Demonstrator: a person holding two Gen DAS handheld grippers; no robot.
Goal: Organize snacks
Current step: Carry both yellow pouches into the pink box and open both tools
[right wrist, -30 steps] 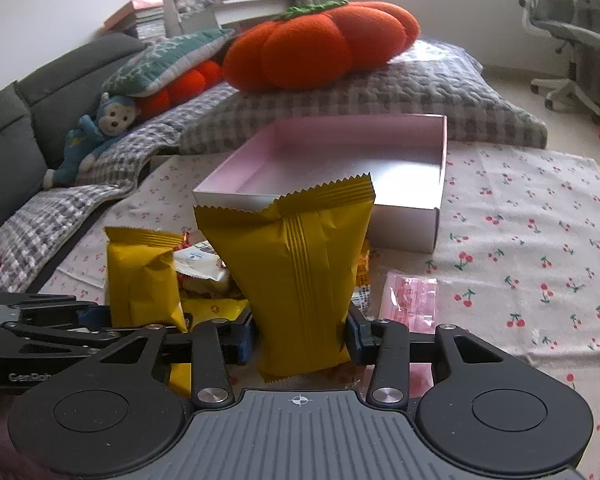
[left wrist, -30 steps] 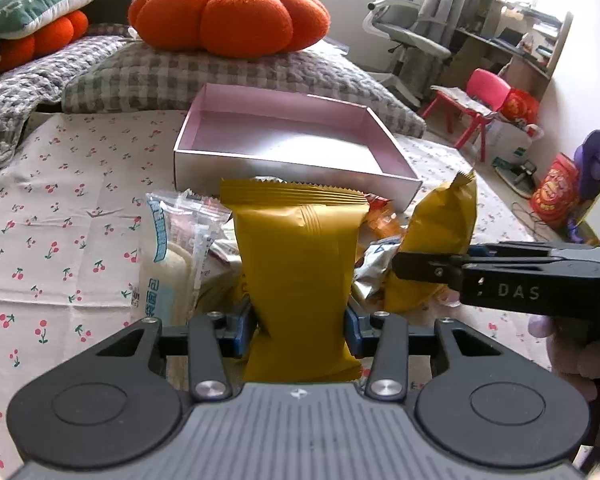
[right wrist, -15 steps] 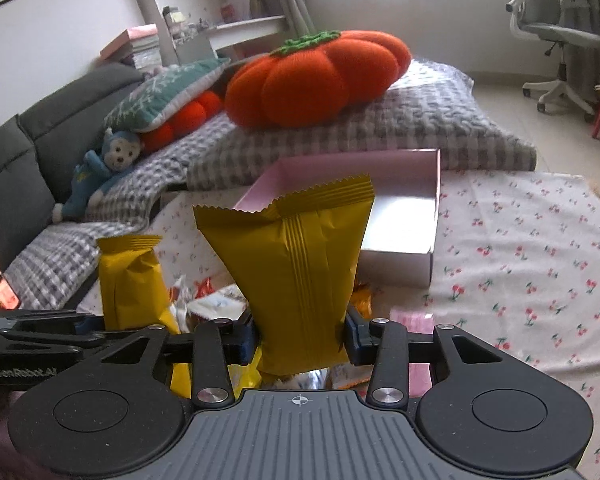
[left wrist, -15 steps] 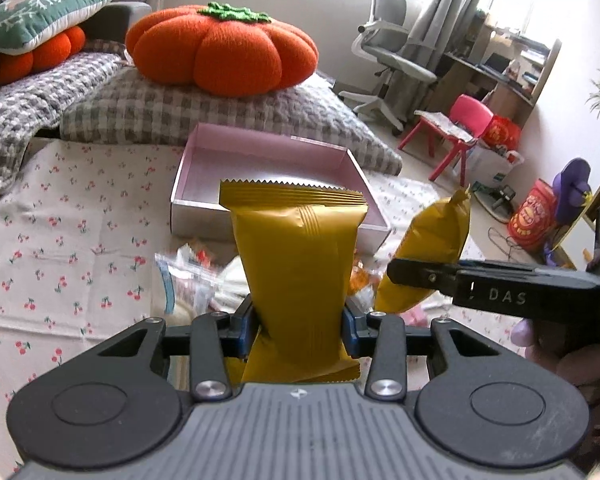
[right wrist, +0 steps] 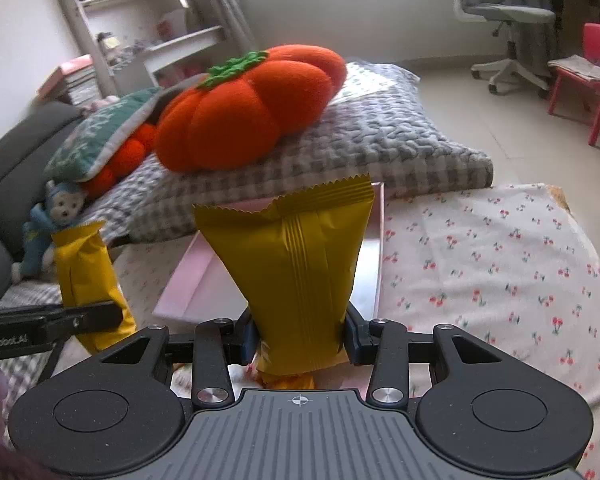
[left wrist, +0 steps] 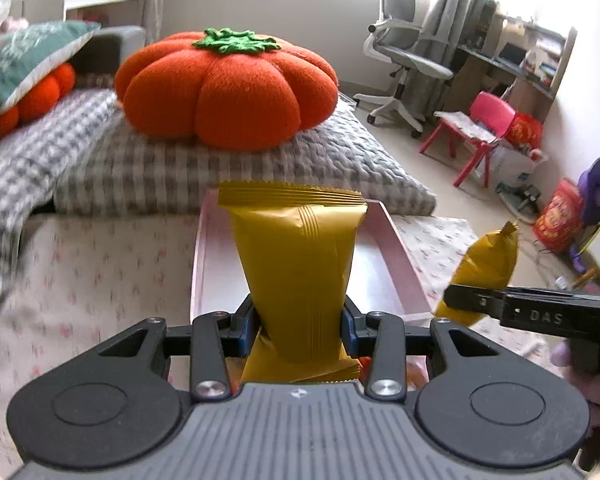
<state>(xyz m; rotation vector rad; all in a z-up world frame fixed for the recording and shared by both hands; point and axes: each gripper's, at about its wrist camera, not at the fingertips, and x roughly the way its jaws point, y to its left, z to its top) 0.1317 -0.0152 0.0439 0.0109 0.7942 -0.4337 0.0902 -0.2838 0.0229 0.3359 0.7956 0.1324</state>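
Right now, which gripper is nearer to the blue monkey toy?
Left. The left gripper sits on the side of the blue monkey toy, low in front of it; the right gripper is farther off, to the toy's right.

Packets [left wrist: 296,276] [right wrist: 296,276]: yellow foil-like film, satin sheen, ribbed seams, serrated ends. Box [left wrist: 384,276]: smooth pink card with a slightly pearly finish. Fingers [left wrist: 350,330]: matt black plastic with blue pads and bright metal screws. Gripper body: grey ribbed plastic. Pumpkin cushion [left wrist: 226,88]: orange plush, fuzzy. Checked pillow [right wrist: 380,140]: grey quilted cloth. Sheet [right wrist: 492,264]: matt printed cotton-like cloth.
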